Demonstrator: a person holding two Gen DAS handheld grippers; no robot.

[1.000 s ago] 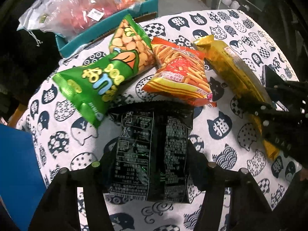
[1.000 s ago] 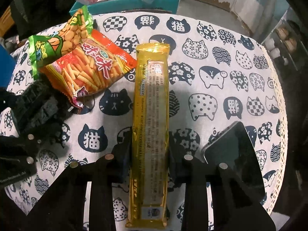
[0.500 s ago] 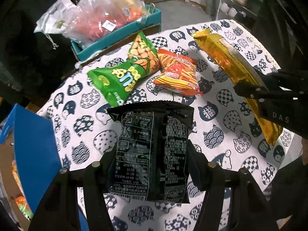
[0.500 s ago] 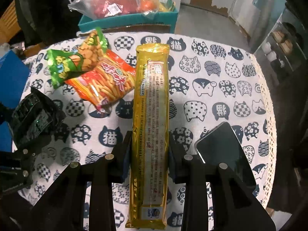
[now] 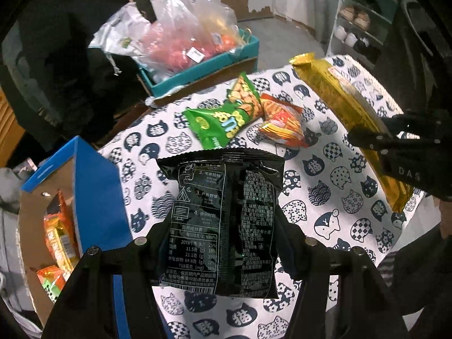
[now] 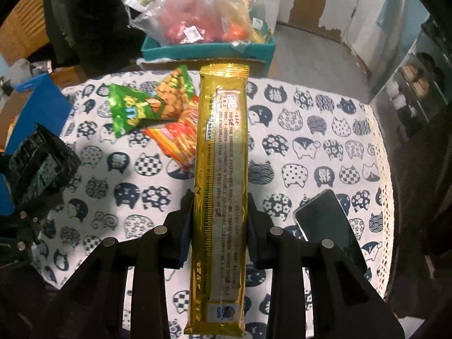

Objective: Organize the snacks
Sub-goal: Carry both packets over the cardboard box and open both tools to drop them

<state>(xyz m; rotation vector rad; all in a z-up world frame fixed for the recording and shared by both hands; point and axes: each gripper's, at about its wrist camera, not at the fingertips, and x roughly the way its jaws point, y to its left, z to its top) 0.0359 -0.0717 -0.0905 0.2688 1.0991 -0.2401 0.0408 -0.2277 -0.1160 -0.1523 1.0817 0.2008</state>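
Note:
My left gripper (image 5: 223,226) is shut on a black snack packet (image 5: 223,220) and holds it well above the cat-print table (image 5: 333,197). My right gripper (image 6: 220,212) is shut on a long gold snack packet (image 6: 221,169), also held above the table; the gold packet shows in the left wrist view (image 5: 347,104) at the right. A green peanut bag (image 5: 223,118) and an orange-red stick-snack bag (image 5: 282,121) lie together on the far part of the table. A blue-sided cardboard box (image 5: 93,197) with orange snack packets (image 5: 59,234) inside stands at the table's left.
A black phone (image 6: 327,226) lies near the table's right edge. A teal box (image 5: 203,70) with a clear plastic bag of red goods (image 5: 180,36) stands behind the table. A shoe rack (image 5: 364,28) is at the back right.
Both grippers have risen and pulled back from the table with their packets. The table looks smaller and the blue box with its snacks has come into view at the left.

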